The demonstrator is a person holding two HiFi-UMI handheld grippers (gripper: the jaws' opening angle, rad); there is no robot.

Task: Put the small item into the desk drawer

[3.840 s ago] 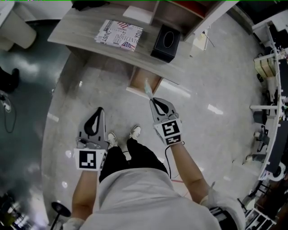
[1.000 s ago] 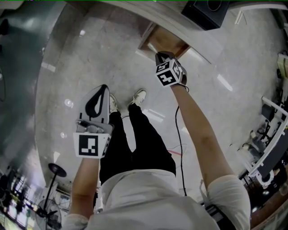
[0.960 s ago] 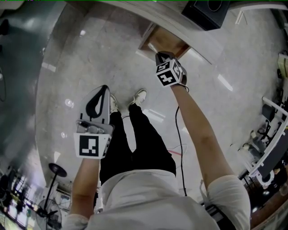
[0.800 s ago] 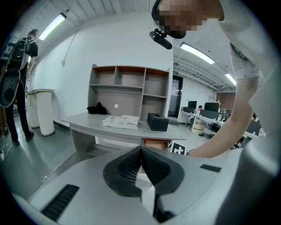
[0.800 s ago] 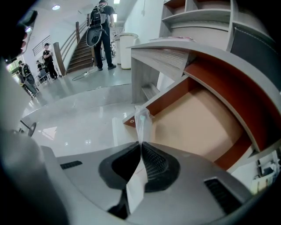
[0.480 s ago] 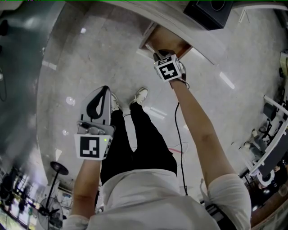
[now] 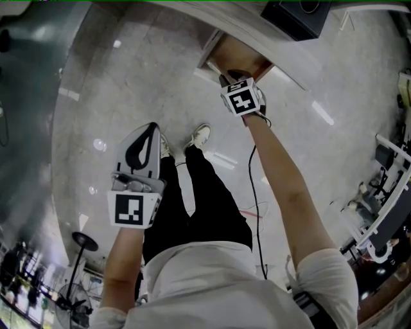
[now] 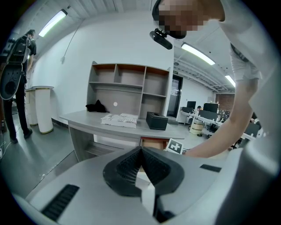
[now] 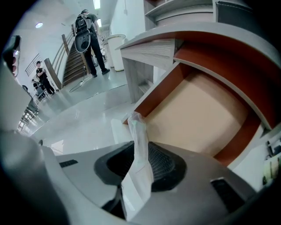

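Head view: right gripper (image 7: 230, 76) reaches down into the mouth of the open drawer (image 7: 247, 56), which sticks out from under the bench (image 7: 212, 18) edge. A black tissue box (image 7: 297, 14) sits on the bench above it. Left gripper (image 7: 148, 127) hangs well apart over the grey floor (image 7: 115, 96).

Left gripper view: fingers pressed together, nothing between them. A printed paper (image 8: 119, 119) lies on the bench ahead, its print too small to read.

Right gripper view: the small item is a slim, whitish, translucent plastic packet (image 9: 138, 132) with a crinkled top. It stands upright between the fingers, which have just been opening and now stand spread, not clamping it. The packet's tip is over the drawer's near left corner. The drawer has a tan bottom and red-brown walls. The bench top overhangs its far side.
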